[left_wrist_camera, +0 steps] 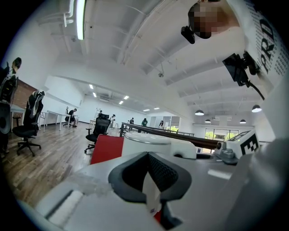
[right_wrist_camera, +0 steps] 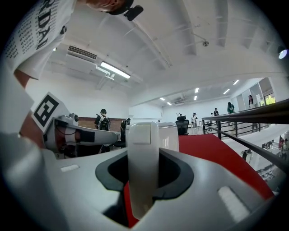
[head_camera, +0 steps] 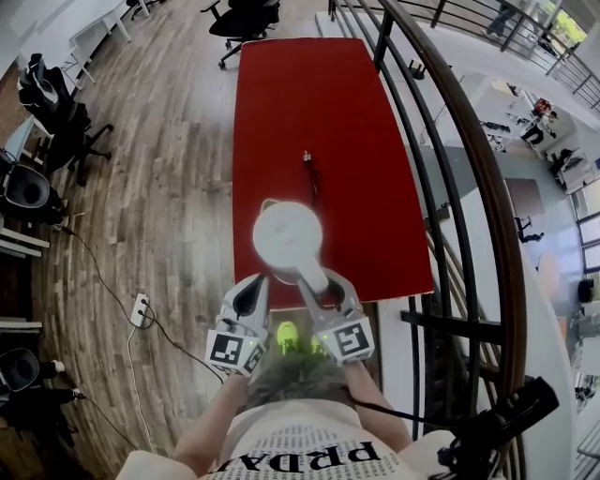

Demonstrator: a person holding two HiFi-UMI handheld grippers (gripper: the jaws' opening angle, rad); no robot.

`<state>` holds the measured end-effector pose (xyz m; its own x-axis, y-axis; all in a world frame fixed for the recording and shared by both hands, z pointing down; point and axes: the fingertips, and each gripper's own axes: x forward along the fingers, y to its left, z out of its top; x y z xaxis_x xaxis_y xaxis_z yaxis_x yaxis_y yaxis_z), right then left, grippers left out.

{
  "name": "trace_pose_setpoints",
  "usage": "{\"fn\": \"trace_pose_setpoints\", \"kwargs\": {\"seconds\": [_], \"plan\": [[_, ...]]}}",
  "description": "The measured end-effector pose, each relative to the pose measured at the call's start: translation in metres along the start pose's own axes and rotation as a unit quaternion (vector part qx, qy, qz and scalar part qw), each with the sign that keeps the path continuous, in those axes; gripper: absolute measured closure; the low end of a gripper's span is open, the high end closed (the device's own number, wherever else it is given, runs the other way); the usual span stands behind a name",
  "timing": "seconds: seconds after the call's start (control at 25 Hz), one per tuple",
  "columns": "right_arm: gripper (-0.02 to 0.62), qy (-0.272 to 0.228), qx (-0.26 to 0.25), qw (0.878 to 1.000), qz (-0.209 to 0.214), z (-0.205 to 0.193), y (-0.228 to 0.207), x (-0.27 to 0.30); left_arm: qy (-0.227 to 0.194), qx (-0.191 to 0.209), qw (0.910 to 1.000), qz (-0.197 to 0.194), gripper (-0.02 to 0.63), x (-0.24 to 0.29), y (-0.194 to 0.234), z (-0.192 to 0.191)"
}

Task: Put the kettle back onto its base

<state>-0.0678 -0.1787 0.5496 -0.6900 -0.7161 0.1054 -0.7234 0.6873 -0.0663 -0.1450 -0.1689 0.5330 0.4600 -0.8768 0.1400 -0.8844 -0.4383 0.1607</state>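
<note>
White shirt (head_camera: pixel 309 441), black letters "PRDA" (partly hidden)

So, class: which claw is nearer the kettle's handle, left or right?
Right. The right claw grips the handle of the kettle. The left claw sits to the handle's left, beside the kettle's body and off the handle.

Ahead of you the red table (head_camera: pixel 328 112) is mostly bare; only a small dark piece with a thin cord (head_camera: pixel 307 161) lies near its middle. The kettle (head_camera: pixel 288 234) in your right gripper (head_camera: pixel 323 289) is over the near end, with your left gripper (head_camera: pixel 255 284) just beside its handle. A dark railing (head_camera: pixel 469 169) runs close along the table's right edge, leaving little room there. To the left the wood floor (head_camera: pixel 169 169) is open, apart from cables and a power strip (head_camera: pixel 141 309). An office chair (head_camera: pixel 246 21) stands at the far end.
</note>
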Motion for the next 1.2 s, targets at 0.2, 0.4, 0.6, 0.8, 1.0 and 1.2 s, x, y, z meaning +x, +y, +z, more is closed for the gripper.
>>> {"fn": "trace_pose_setpoints", "kwargs": {"seconds": [0.2, 0.4, 0.6, 0.8, 1.0, 1.2], "plan": [[0.471, 0.014, 0.016, 0.999, -0.025, -0.002, -0.001, 0.0, 0.001, -0.003, 1.0, -0.001, 0.615, -0.004, 0.003, 0.001], [0.471, 0.031, 0.008, 0.998, -0.051, -0.005, 0.009, 0.001, 0.003, -0.01, 0.9999, -0.003, 0.615, -0.007, 0.005, 0.002], [0.471, 0.051, -0.017, 0.998, -0.024, -0.006, 0.016, 0.003, 0.004, -0.013, 0.9998, -0.012, 0.615, -0.007, 0.006, 0.0], [0.472, 0.056, -0.023, 0.997, 0.042, -0.011, -0.002, -0.003, 0.001, -0.015, 0.9998, -0.015, 0.615, -0.004, 0.007, -0.001], [0.472, 0.056, -0.032, 0.994, 0.085, -0.013, -0.011, -0.008, -0.002, -0.017, 0.9997, -0.018, 0.615, -0.005, 0.004, -0.002], [0.472, 0.051, -0.035, 0.995, 0.075, -0.013, -0.009, -0.006, -0.001, -0.02, 0.9996, -0.019, 0.615, -0.005, 0.002, -0.003]]}}
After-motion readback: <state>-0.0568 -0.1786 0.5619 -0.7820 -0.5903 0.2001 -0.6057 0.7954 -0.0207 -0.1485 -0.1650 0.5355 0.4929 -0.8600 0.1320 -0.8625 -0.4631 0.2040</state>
